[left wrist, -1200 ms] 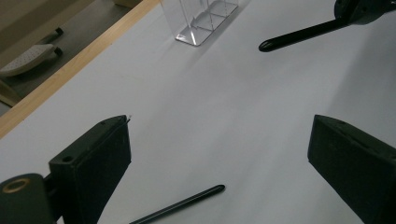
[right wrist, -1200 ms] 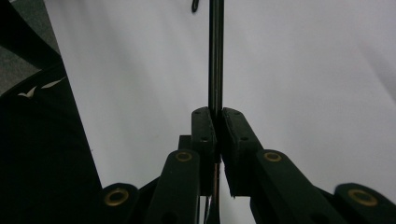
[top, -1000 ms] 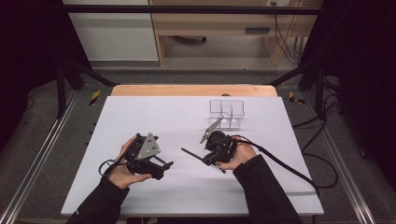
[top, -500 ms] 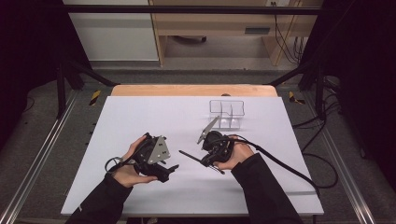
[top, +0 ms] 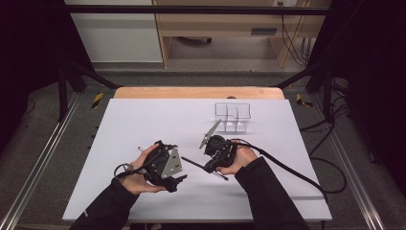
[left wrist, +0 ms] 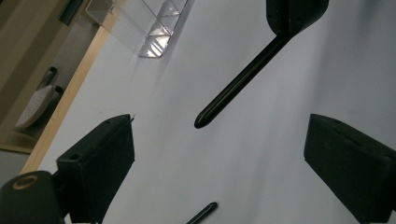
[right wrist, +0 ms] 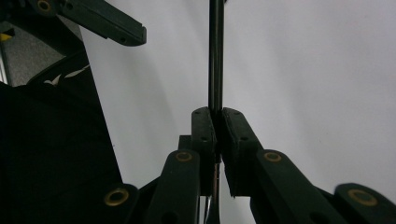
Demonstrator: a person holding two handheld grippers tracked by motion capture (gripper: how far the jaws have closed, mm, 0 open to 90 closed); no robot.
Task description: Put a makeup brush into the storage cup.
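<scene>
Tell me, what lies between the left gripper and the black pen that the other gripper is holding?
Nothing but bare white table. The high view shows an open gap between the left gripper and the pen tip; the left gripper view shows the pen ahead of its open fingers.

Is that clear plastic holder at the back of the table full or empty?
Empty, as far as the pictures show. In the high view the clear holder stands upright and nothing shows through its compartments; the black pen is clamped in the right gripper.
</scene>
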